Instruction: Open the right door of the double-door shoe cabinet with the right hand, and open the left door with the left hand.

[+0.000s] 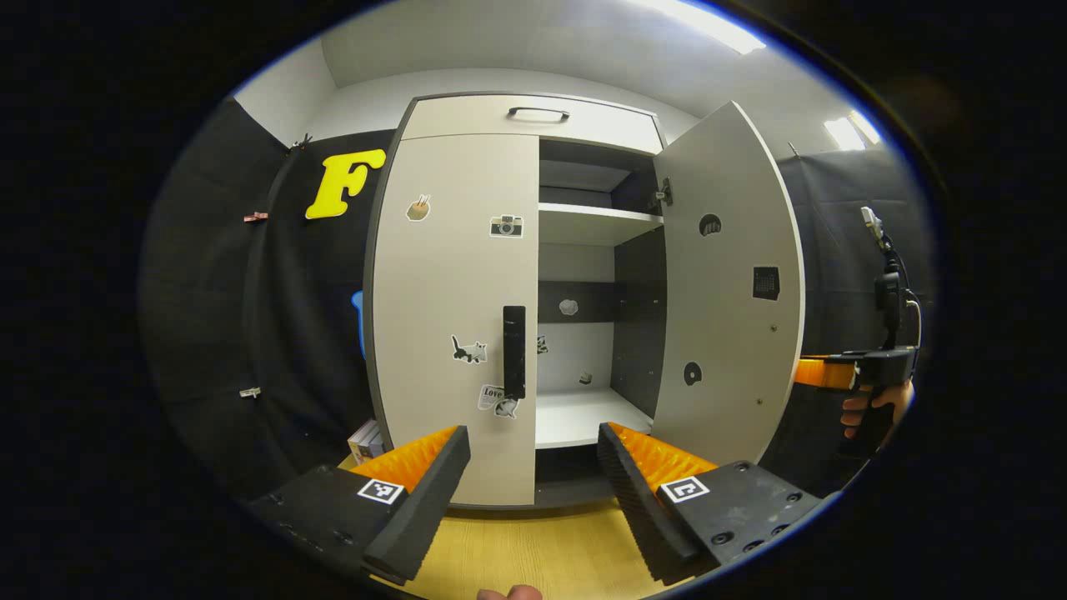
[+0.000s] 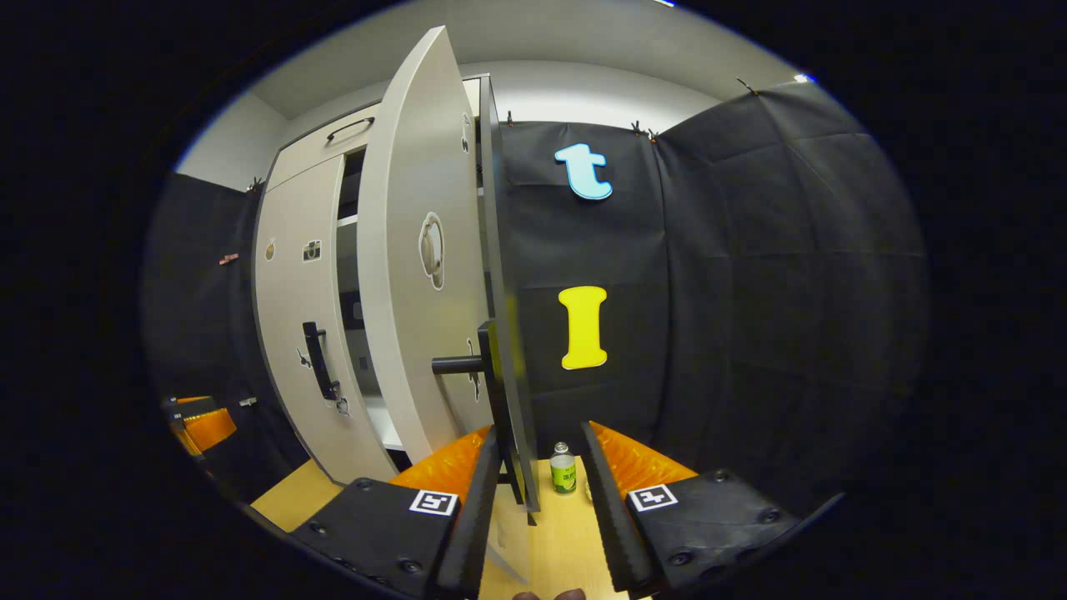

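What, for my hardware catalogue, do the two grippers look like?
The left gripper and right gripper match: two wedge-shaped fingers with ribbed inner faces, on black screwed plates, each bearing a square black-and-white marker. Farther off, the right one shows a black pistol handle and cable.

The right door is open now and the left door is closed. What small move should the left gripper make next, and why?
Probably move the left gripper forward toward the vertical handle on the left door. That door is closed, the right door stands swung open, and the left gripper's fingers are open, short of the handle and touching nothing.
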`<state>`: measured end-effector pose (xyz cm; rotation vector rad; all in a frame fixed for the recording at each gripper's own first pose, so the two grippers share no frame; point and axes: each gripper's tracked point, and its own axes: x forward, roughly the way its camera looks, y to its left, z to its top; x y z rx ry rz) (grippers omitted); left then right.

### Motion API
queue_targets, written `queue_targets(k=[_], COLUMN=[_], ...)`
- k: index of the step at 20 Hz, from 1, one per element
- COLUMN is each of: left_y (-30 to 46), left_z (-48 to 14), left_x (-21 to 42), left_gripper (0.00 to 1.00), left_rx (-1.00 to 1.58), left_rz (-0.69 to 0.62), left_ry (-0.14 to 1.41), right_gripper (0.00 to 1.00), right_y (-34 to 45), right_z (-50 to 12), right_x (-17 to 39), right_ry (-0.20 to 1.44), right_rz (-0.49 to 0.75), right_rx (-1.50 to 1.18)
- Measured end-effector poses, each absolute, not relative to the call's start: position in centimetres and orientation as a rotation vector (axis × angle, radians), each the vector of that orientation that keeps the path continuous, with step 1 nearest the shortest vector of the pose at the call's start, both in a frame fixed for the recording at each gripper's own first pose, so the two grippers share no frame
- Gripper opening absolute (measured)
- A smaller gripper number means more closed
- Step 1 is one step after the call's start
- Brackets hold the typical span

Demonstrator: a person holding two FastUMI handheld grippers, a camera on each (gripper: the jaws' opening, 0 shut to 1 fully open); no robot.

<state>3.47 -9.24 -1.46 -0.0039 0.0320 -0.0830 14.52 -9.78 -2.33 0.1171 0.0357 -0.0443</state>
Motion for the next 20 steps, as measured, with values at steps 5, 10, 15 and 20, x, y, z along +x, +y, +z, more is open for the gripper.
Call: queue_targets(k=[5,10,15,20], left_y=[-9.2,-9.7,-9.1,-8.5], left_z=[-0.5,1.3,2.3,2.2], left_x=[5.7,9.2,14.2,19.4], left_gripper=[0.96,0.94,0.96,0.94], left_rx=[0.031,0.049,0.061,0.061], left_rz=[-0.071,-0.073,-0.045,-0.009], left_ry=[0.026,0.01,-0.007,-0.01], right_gripper=[0.75,0.91,0.98,0.98], right_y=[-10.2,-10.0,-11.3,-11.6], right_z=[-1.4,-0.9,-1.2,-2.2], right_x=[13.3,11.8,10.3,8.7], right_ry=[0.011,0.006,0.017,0.051], right_rz=[-0.067,-0.041,-0.08,-0.1], right_rx=[0.124,0.181,0.154,0.116])
